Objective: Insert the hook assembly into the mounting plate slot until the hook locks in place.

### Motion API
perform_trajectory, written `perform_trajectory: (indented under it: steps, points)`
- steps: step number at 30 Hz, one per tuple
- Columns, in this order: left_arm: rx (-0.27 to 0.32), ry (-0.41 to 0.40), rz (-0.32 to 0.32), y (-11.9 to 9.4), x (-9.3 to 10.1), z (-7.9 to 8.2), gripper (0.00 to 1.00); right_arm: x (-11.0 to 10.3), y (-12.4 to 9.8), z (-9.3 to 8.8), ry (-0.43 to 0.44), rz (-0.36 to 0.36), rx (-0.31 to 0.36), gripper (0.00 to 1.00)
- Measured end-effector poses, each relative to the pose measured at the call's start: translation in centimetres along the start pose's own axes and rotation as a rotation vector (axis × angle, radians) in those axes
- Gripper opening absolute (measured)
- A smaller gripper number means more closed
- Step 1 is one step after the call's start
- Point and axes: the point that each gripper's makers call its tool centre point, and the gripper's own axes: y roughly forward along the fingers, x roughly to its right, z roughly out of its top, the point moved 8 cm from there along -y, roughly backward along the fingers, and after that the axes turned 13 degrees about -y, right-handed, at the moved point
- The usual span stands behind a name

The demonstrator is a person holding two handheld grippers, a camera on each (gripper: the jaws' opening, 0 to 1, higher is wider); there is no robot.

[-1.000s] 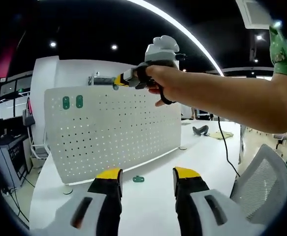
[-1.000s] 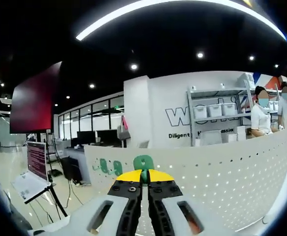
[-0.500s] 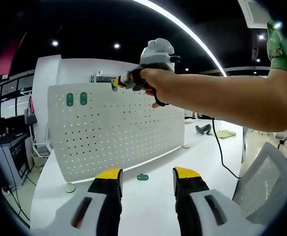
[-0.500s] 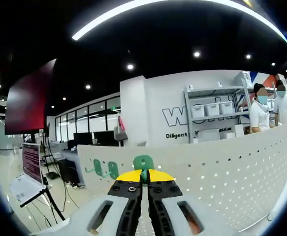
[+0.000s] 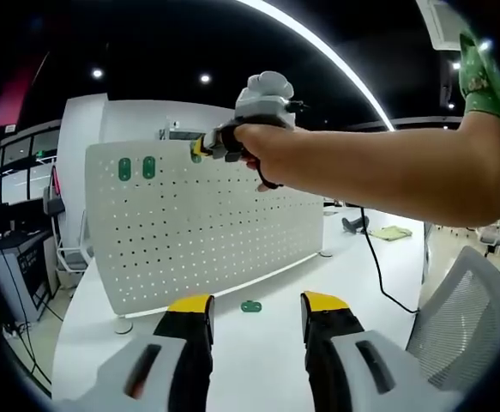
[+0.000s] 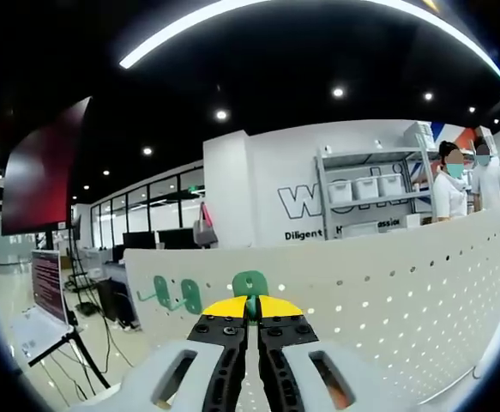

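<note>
A white perforated mounting plate (image 5: 198,232) stands upright on the white table (image 5: 258,360). Two green hooks (image 5: 136,167) hang near its top left corner. A third green hook (image 5: 250,305) lies on the table in front of the plate. My left gripper (image 5: 254,311) hangs low over the table, open and empty. In the right gripper view my right gripper (image 6: 250,306) is shut on a green hook (image 6: 250,283), held close to the upper edge of the plate (image 6: 387,292), right of the two mounted hooks (image 6: 174,293). In the left gripper view a hand holds that gripper (image 5: 200,150) at the plate's top edge.
A grey mesh chair (image 5: 460,309) stands at the table's right. A cable (image 5: 376,275) trails across the table. Behind the plate are shelves with boxes (image 6: 365,202), two people (image 6: 464,176), a monitor on a stand (image 6: 48,287) and desks.
My right gripper with its hook has moved left along the plate's top edge, nearer the two mounted hooks. The left gripper has stayed open over the table.
</note>
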Motion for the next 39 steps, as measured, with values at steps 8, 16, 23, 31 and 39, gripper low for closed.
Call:
perform_trajectory:
  steps: [8,16,23,31,39]
  points:
    - [0.005,-0.002,0.002,0.0,-0.3,-0.1,0.42,-0.1,0.5,-0.3,0.007,-0.010,-0.003,0.02]
    - [0.003,-0.005,0.001,0.1,-0.4,-0.2,0.41,0.0,0.9,-0.2,0.013,-0.020,0.000,0.02]
    - [0.003,-0.007,0.000,0.1,-0.5,-0.3,0.41,-0.1,1.1,-0.4,0.015,-0.028,-0.007,0.02]
    - [0.002,-0.010,-0.002,0.1,-0.6,-0.5,0.41,-0.1,1.3,-0.7,0.021,-0.042,-0.013,0.02]
    - [0.004,-0.012,-0.006,0.2,-0.7,-0.5,0.41,-0.2,1.6,-0.8,0.023,-0.047,-0.016,0.02]
